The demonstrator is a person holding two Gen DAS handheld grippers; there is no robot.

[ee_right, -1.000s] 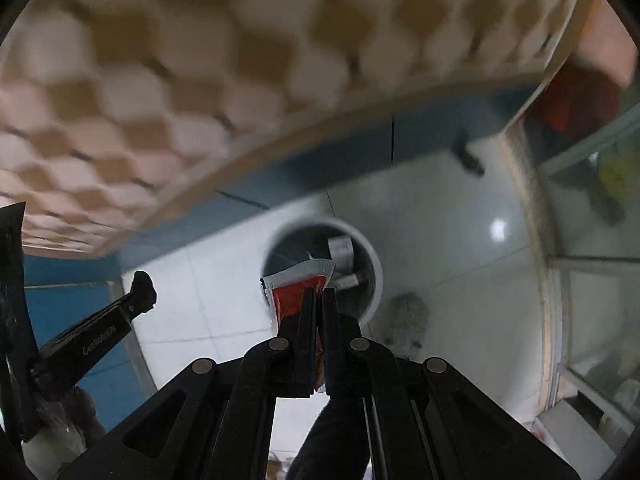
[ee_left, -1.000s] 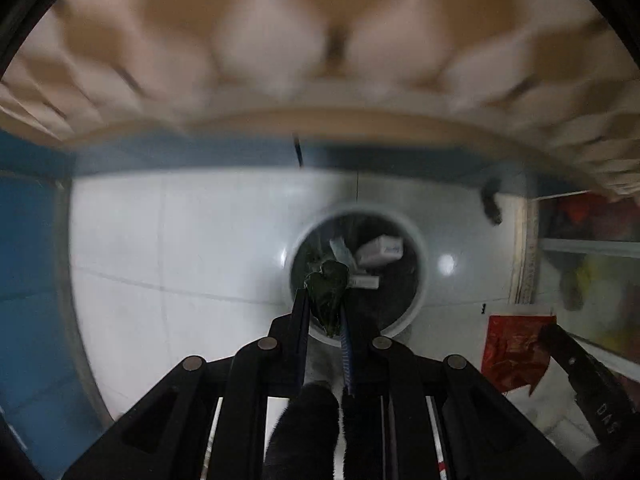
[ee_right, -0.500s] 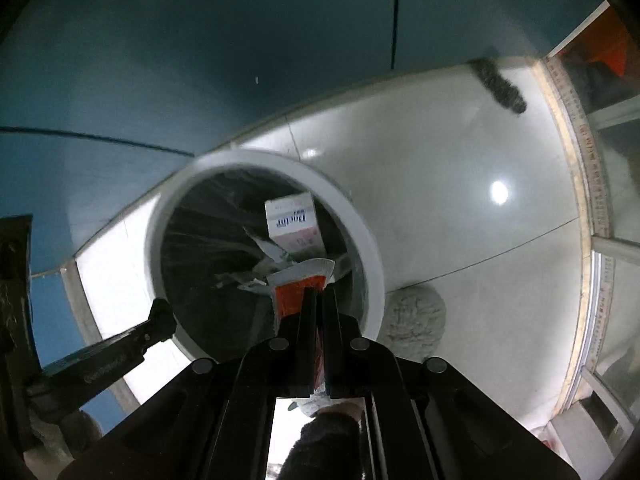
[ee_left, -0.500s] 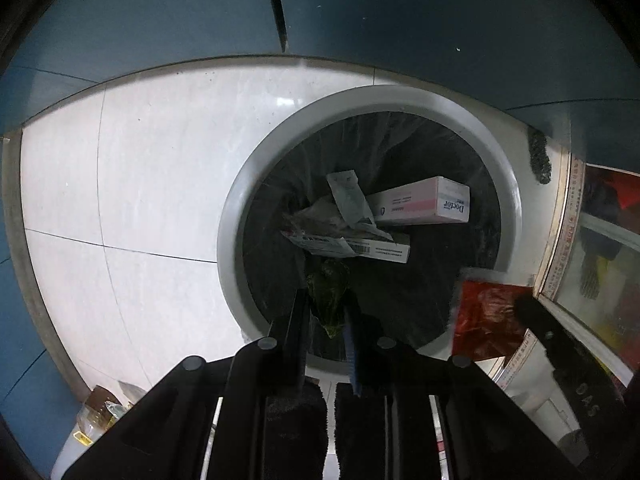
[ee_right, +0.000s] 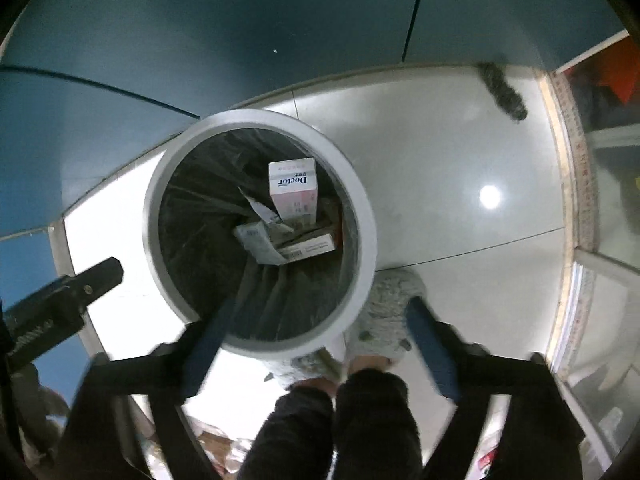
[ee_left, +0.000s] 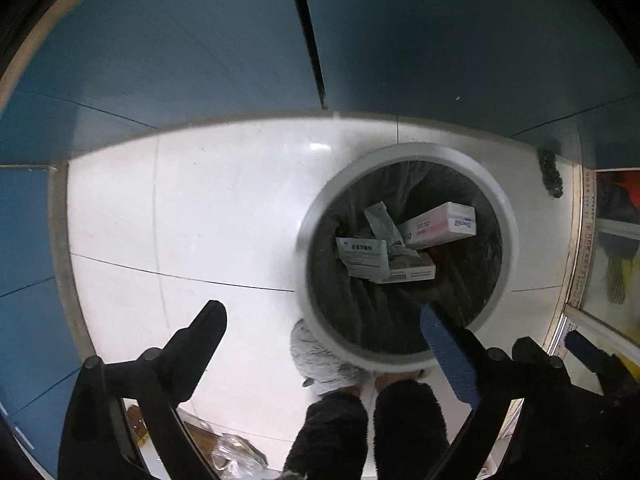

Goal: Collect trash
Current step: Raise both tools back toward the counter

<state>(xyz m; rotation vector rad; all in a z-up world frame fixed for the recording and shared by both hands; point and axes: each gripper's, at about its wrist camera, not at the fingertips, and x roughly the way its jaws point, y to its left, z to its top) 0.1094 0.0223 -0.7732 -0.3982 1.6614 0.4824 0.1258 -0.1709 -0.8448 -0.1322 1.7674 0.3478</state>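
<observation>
While both claws gape, the pink box (ee_right: 294, 194) lies tilted in the bin (ee_right: 362, 216).

Round white-rimmed bin (ee_right: 362, 216) holds 3 cartons (ee_right: 294, 190), upright.

below me glossy white floor tiles (ee_left: 208, 216) with thin dark grout lines, a round ceiling-light glare (ee_right: 490, 196) on them. dark blue wall panels (ee_left: 440, 40) behind, split by a dark vertical seam, pale baseboard strip along the bottom. on my right a light wood door frame (ee_right: 576, 168) with glass and blurry red stuff behind.
</observation>
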